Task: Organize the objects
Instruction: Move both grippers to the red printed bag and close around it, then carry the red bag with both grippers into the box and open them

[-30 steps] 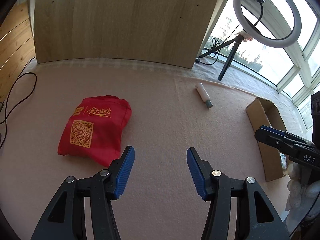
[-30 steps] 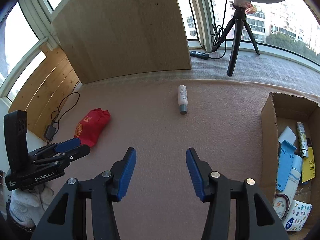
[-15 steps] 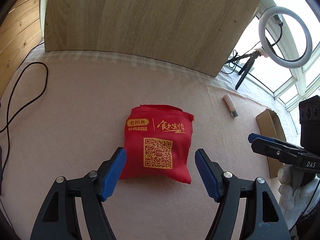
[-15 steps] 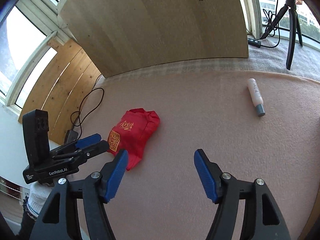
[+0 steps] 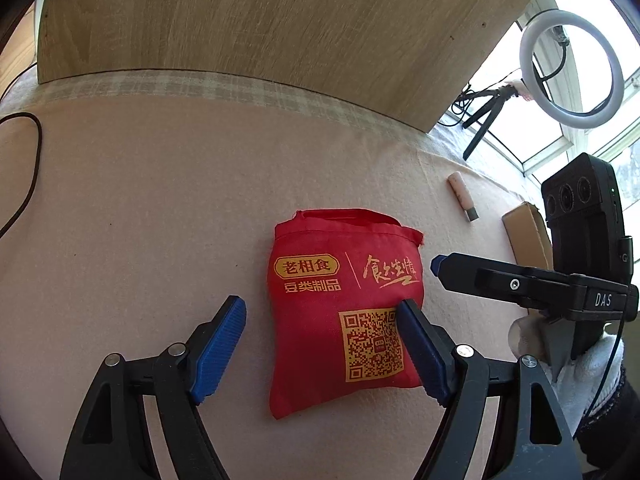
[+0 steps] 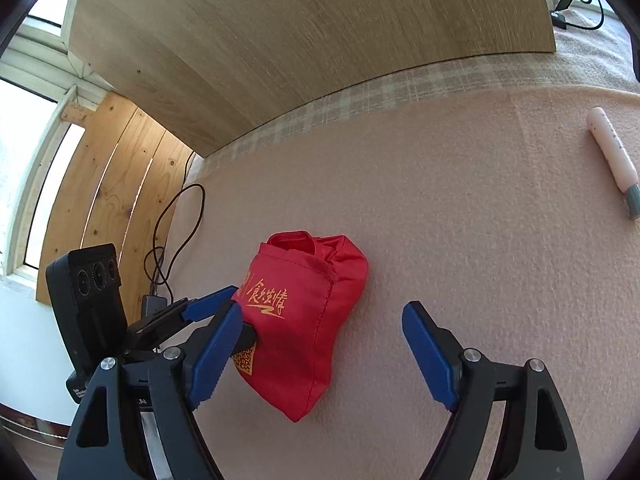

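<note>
Since half a second ago you have brought both tools in on the red fabric drawstring pouch: it fills more of each view, and your right gripper now frames it where it earlier sat off to the left. Your left gripper has spread jaws, the right blue ribbed pad lying over the pouch's printed QR code, the left pad on bare cloth beside it. Your right gripper is spread too; the pouch lies between its pads, nearer the left one, and the left tool's tip touches the pouch from that side.

The pouch lies flat on the pink felt-like table cover, soft and creased, gold lettering up, its gathered mouth pointing toward the pale wood-grain board. A slim pink tube with a grey cap lies well apart to the right. A brown cardboard box shows at the left view's edge, beyond your white-gloved hand.
</note>
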`<state>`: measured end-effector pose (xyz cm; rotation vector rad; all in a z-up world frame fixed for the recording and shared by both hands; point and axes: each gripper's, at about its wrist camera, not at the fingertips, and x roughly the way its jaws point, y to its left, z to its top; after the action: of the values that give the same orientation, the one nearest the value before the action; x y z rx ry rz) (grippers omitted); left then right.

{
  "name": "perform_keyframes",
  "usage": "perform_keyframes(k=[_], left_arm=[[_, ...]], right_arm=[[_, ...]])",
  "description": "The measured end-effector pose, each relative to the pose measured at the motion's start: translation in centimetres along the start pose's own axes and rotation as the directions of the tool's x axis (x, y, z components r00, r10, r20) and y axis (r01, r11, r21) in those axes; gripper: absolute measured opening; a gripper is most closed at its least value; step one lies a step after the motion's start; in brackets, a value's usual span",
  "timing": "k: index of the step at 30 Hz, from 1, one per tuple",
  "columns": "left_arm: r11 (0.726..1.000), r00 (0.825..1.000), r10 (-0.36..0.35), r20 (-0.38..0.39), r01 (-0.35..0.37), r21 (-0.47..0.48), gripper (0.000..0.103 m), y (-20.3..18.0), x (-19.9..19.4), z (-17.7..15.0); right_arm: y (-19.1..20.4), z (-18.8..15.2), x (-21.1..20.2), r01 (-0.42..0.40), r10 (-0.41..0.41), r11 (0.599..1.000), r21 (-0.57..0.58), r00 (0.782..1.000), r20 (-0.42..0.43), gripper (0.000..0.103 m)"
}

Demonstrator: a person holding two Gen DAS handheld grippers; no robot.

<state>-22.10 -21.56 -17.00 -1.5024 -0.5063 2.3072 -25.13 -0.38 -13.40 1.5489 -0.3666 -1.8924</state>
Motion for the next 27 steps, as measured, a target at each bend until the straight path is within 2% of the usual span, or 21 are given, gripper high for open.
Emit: perform_keyframes(k=[5, 12, 15, 17, 22, 27], left_arm=[[0.999, 0.999, -0.043, -0.014, 0.043, -0.016, 0.083, 0.4, 0.7, -0.1], [0.999, 0.999, -0.051, -0.012, 0.051, -0.004, 0.083, -0.3, 1.0, -0.5], [0.998, 0.998, -0.055, -0.006, 0.055, -0.003, 0.074, -0.9, 1.1, -0.9], [0.999, 0.999, -0.038, 0.004, 0.038, 0.005, 0.073, -1.4, 1.0, -1.2], [1.000, 0.999, -0.029, 0.018, 0.029, -0.003, 0.070, -2.5, 0.8, -1.8], [0.999, 0.999, -0.008, 0.031, 0.007, 0.039, 0.068, -5.8, 0.6, -2.4]], right_arm=[[0.5, 0.2, 1.7, -0.005, 0.005, 1.000, 0.000, 1.000, -0.025, 0.079], [1.5, 0.0, 3.0, -0.009, 0.007, 1.000, -0.028, 0.998, -0.062, 0.079], [1.8, -0.1, 3.2, -0.008, 0.005, 0.999, -0.040, 0.997, -0.073, 0.072], [1.9, -0.3, 3.1, 0.004, -0.008, 0.999, -0.053, 0.997, -0.072, 0.068], [1.9, -0.6, 2.3, 0.015, -0.019, 0.998, -0.066, 0.998, -0.055, 0.065], [1.4, -1.4, 0.2, 0.022, -0.024, 0.997, -0.076, 0.999, -0.027, 0.063]])
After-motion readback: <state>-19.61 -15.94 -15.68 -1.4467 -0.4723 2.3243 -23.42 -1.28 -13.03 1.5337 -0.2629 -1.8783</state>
